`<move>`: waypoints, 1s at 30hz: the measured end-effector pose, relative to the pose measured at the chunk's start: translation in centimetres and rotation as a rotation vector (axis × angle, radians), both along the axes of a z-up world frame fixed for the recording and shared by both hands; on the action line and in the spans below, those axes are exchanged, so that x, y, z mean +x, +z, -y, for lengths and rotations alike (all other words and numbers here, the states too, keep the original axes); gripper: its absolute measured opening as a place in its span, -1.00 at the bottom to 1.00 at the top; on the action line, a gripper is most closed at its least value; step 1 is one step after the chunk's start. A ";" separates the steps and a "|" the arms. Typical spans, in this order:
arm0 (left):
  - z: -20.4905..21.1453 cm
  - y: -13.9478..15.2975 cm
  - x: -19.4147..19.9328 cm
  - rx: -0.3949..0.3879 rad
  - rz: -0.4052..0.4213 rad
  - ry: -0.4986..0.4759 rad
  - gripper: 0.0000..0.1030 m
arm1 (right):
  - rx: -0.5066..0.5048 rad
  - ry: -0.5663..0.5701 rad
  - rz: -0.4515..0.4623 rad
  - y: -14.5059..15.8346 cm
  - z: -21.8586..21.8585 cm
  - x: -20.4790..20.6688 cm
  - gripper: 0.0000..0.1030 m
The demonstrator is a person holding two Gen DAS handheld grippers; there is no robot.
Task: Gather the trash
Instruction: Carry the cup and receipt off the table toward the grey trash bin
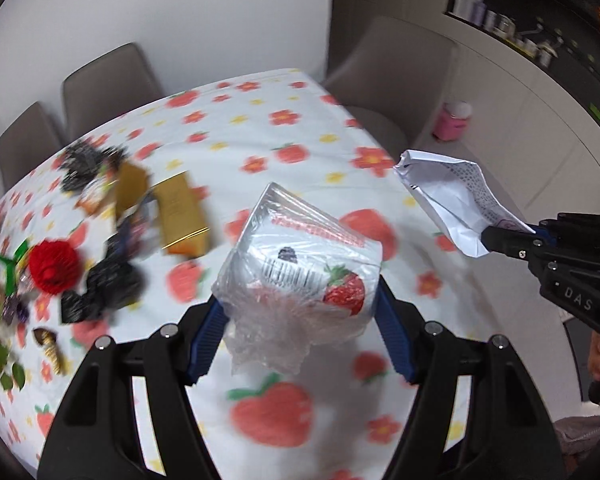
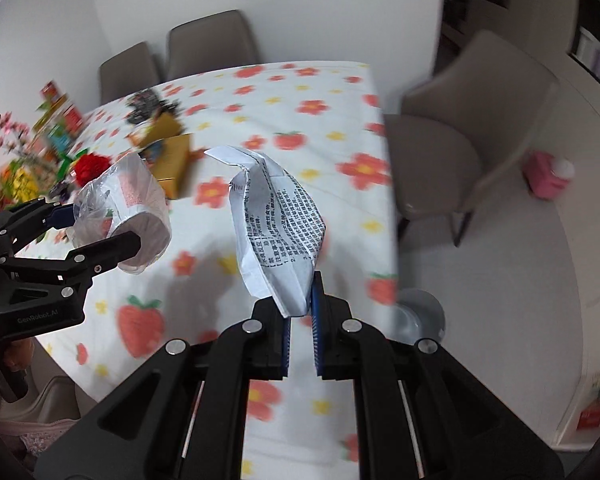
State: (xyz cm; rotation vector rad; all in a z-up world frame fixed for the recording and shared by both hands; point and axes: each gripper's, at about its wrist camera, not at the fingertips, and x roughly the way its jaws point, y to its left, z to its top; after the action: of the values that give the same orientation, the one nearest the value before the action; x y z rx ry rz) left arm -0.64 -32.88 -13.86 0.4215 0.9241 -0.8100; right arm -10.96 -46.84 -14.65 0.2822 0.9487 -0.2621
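Over table (image 1: pixel 260 128): both grippers w/ trash

Claws: two, a left claw (image 1: pixel 300 312) and a right claw (image 2: pixel 300 312)
Crumpled white printed paper sheets (image 2: pixel 276 220): one
Clear plastic-wrapped strawberry-label cups (image 1: pixel 300 264): one
Grey upholstered chairs (image 2: pixel 460 128): three
Pink tubs on the floor (image 2: pixel 548 178): one
Gold cardboard boxes (image 1: pixel 182 214): two

The near and right part of my flower-and-strawberry printed tablecloth (image 1: pixel 300 128) lies bare, so my tongs can pass there. On the left, a gold cardboard box (image 1: pixel 182 216), a red paper flower (image 1: pixel 54 266) and crumpled black wrappers (image 1: pixel 104 288) crowd it. A grey chair (image 2: pixel 460 140) blocks the right edge.
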 end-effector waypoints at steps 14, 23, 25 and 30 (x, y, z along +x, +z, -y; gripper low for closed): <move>24.0 -5.1 -11.8 -0.033 -0.112 -0.039 0.34 | -0.023 -0.095 -0.100 -5.3 22.0 -12.5 -0.84; 30.7 -18.3 -12.8 0.057 -0.184 0.140 0.34 | -0.007 -0.043 -0.212 -18.3 28.5 -10.3 -0.84; 31.3 -22.2 -12.4 0.098 -0.183 0.185 0.34 | 0.000 -0.023 -0.237 -22.6 29.1 -9.3 -0.84; 31.9 -31.1 -11.7 0.185 -0.227 0.348 0.34 | 0.016 0.011 -0.286 -32.0 29.9 -6.9 -0.84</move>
State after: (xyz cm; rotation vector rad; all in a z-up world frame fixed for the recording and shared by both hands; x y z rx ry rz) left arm -12.35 -64.74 -44.96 0.3194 1.2496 -0.4607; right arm -17.86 -76.73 -46.69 0.2577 1.2344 -0.2898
